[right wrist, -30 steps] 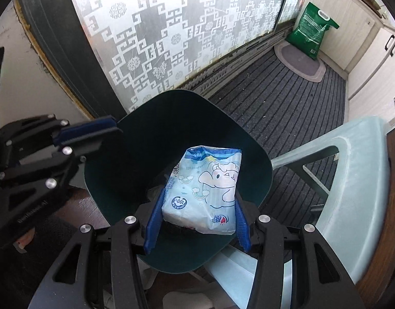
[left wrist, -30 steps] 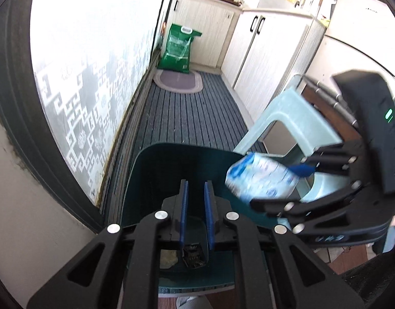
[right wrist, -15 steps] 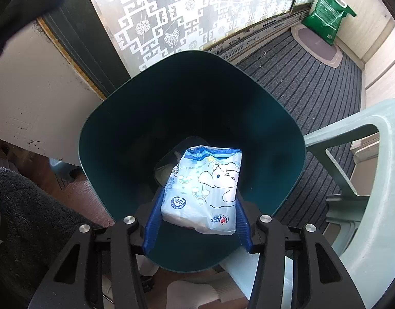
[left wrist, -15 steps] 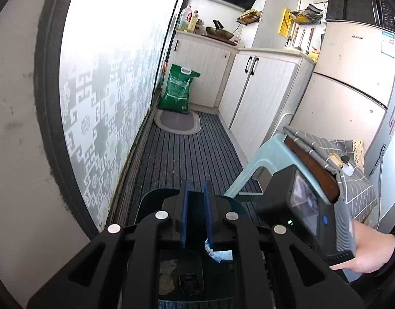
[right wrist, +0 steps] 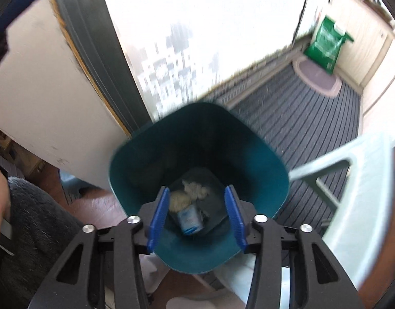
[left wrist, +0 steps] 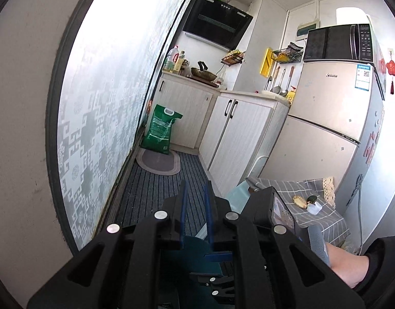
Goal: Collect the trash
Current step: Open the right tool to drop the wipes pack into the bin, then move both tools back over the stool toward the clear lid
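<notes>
A dark teal trash bin [right wrist: 261,159] stands on the floor below my right gripper [right wrist: 196,217], which is open and empty above its mouth. The blue-and-white tissue packet [right wrist: 189,219] lies at the bottom of the bin beside crumpled pale scraps [right wrist: 194,190]. My left gripper [left wrist: 196,216] is raised, with its blue pads close together and nothing between them. The bin's rim [left wrist: 197,247] shows low between its fingers. The right gripper's body [left wrist: 272,211] sits just right of it.
A pale green plastic stool [right wrist: 362,195] stands right of the bin. A patterned glass door [right wrist: 187,51] is behind it. A table with a grey checked cloth [left wrist: 313,213], white cabinets [left wrist: 238,134], a fridge [left wrist: 331,128] and a green sack [left wrist: 160,130] line the narrow kitchen.
My right gripper opened and the tissue packet dropped into the bin. My left gripper lifted and tilted up, away from the bin.
</notes>
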